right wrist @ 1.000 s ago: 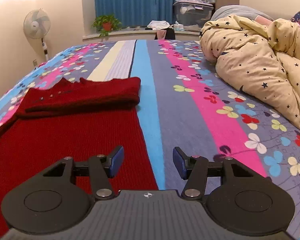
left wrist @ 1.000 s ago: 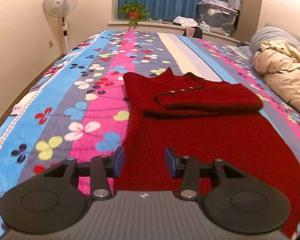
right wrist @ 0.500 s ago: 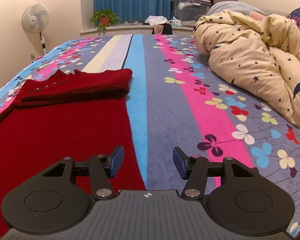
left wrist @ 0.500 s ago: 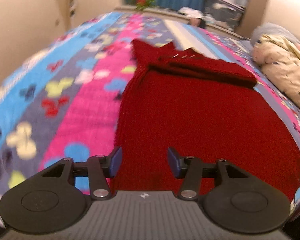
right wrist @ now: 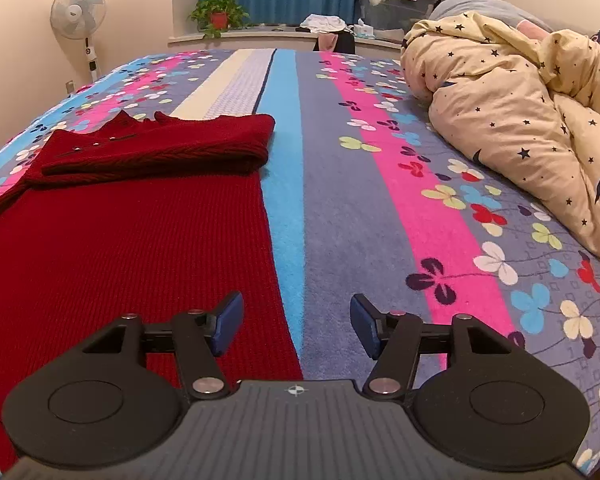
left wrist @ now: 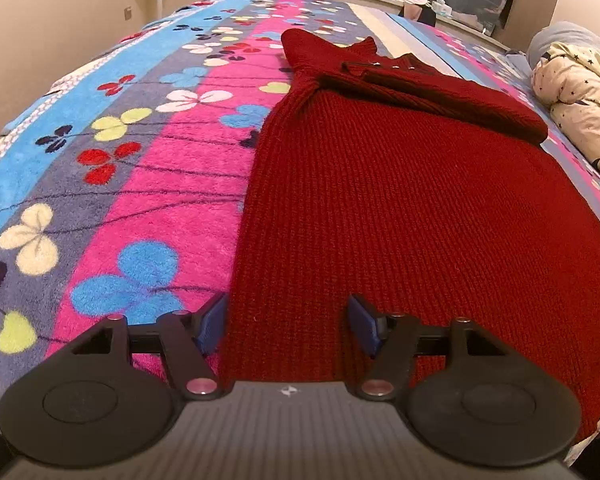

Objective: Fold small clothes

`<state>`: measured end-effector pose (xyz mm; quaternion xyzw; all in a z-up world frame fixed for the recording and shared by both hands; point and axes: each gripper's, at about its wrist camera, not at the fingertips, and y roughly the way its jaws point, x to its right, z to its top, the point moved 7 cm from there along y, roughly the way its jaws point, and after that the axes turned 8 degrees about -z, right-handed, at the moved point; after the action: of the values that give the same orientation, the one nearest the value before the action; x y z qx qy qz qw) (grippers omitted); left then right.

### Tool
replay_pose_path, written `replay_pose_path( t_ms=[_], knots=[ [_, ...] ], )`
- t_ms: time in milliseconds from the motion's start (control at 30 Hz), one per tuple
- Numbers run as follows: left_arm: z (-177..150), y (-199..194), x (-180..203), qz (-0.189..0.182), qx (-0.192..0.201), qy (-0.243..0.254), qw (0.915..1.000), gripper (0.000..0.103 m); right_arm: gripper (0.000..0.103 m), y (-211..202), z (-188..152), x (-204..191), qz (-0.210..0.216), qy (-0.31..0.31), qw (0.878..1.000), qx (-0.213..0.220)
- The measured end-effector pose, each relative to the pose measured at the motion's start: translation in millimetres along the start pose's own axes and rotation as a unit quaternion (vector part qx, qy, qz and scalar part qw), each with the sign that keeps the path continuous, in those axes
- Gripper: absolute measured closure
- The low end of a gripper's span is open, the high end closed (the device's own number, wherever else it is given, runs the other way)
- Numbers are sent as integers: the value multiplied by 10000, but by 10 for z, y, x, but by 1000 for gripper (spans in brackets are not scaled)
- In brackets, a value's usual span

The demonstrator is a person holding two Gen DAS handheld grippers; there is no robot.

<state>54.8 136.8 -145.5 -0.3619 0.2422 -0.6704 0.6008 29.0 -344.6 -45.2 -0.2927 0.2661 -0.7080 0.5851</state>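
A dark red knit sweater [left wrist: 400, 200] lies flat on the striped flowered bedspread [left wrist: 120, 168], with its sleeves folded across the chest at the far end. My left gripper [left wrist: 287, 324] is open and low over the sweater's near left hem corner, its jaws straddling the left edge. In the right wrist view the sweater [right wrist: 120, 240] fills the left side. My right gripper [right wrist: 296, 328] is open and empty, just above the sweater's near right corner and the blue stripe.
A cream star-print duvet [right wrist: 520, 120] is heaped on the right of the bed. A standing fan [right wrist: 78, 12], a potted plant [right wrist: 219, 14] and a storage box [right wrist: 396, 4] line the far wall and sill. The bed's near edge is just below both grippers.
Both grippers have pulled back toward the bed's near edge and dropped lower, the left one more. The sweater's hem now sits between the left jaws. Both stay open.
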Motion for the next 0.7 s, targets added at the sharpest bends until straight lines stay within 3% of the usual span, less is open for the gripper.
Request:
replay_pose_path(
  t_ms=[700],
  knots=[
    [20,-71,11,-7,142,-99,9999,33,39,64,-20,-11,12,18,9999,-118]
  ],
)
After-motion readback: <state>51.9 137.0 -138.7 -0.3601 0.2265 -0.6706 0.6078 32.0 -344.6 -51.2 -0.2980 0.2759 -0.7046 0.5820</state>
